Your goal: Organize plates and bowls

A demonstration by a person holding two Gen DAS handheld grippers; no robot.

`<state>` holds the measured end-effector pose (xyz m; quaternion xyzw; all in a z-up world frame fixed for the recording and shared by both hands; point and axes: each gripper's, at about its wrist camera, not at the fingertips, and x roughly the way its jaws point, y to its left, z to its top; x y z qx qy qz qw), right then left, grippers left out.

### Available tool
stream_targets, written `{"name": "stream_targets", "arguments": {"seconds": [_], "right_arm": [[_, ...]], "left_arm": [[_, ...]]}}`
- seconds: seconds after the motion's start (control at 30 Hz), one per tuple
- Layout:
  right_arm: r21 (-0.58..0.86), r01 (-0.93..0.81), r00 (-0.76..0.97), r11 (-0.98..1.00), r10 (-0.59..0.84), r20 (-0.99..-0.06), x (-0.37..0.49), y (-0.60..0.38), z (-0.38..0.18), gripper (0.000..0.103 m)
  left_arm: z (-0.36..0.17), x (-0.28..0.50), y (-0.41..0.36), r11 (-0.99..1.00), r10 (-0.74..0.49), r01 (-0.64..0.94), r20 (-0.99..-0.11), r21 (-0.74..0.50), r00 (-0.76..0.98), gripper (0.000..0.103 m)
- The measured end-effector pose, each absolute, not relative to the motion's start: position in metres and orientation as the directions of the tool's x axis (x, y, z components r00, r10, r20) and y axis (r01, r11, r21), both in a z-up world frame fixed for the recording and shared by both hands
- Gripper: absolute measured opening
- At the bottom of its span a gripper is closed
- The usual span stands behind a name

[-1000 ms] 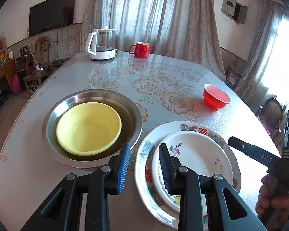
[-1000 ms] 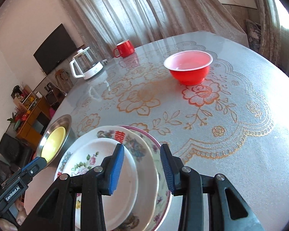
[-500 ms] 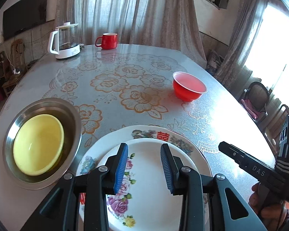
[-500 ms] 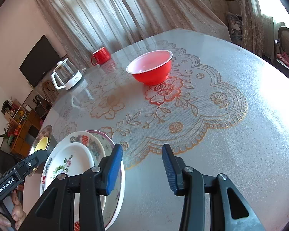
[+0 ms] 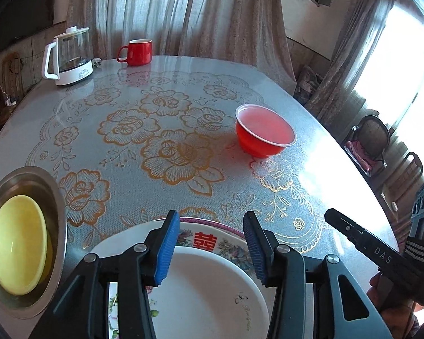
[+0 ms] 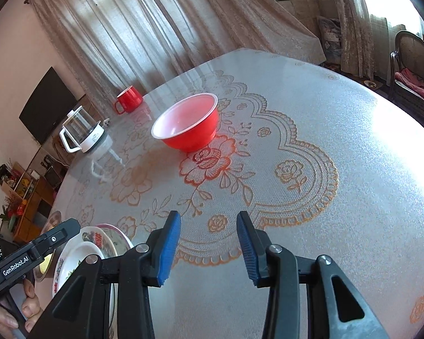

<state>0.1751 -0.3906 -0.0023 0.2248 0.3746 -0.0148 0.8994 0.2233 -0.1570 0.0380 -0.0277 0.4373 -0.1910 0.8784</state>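
My left gripper (image 5: 211,215) hovers over a stack of plates at the table's near edge, its jaws opening with nothing between them. A plain white plate (image 5: 206,291) tops the stack, on a flowered plate (image 5: 209,240) with a red character. To the left, a yellow bowl (image 5: 17,243) sits inside a steel basin (image 5: 58,197). A red bowl (image 5: 264,135) stands alone further out. My right gripper (image 6: 208,214) is open and empty over bare tablecloth, with the red bowl (image 6: 188,123) ahead of it and the plates (image 6: 79,257) at its lower left.
A glass kettle (image 5: 69,56) and a red mug (image 5: 137,52) stand at the table's far side by the curtains. A chair (image 5: 373,138) is off the right edge. A hand holds the right tool at the left wrist view's lower right.
The left gripper swung right from beside the basin to above the plates, and its jaws widened. The right gripper moved right off the plates, and the red bowl now looks nearer.
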Motion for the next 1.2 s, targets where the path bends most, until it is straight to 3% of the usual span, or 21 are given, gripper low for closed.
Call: {"name": "stream_targets", "arguments": {"seconds": [0.3,0.5,0.67,1.2], "right_arm": [[0.372,0.196,0.727,0.907,0.12,-0.676,0.209,-0.405,0.007,0.036],[0.395,0.199,0.739,0.897,0.127,-0.662,0.232,-0.418,0.013,0.027],[0.43,0.205,0.746,0.879,0.144,-0.651,0.254,-0.426,0.012,0.016],[0.511,0.241,0.751,0.825,0.175,-0.637,0.312,-0.441,0.012,0.017]], "left_arm": [[0.037,0.253,-0.174,0.933,-0.34,0.294,-0.777,-0.208,0.529,0.049],[0.032,0.272,-0.178,0.927,-0.366,0.274,-0.774,-0.255,0.517,0.048],[0.033,0.288,-0.185,0.917,-0.393,0.276,-0.761,-0.286,0.516,0.039],[0.025,0.355,-0.208,0.867,-0.496,0.215,-0.735,-0.45,0.462,0.035]]}}
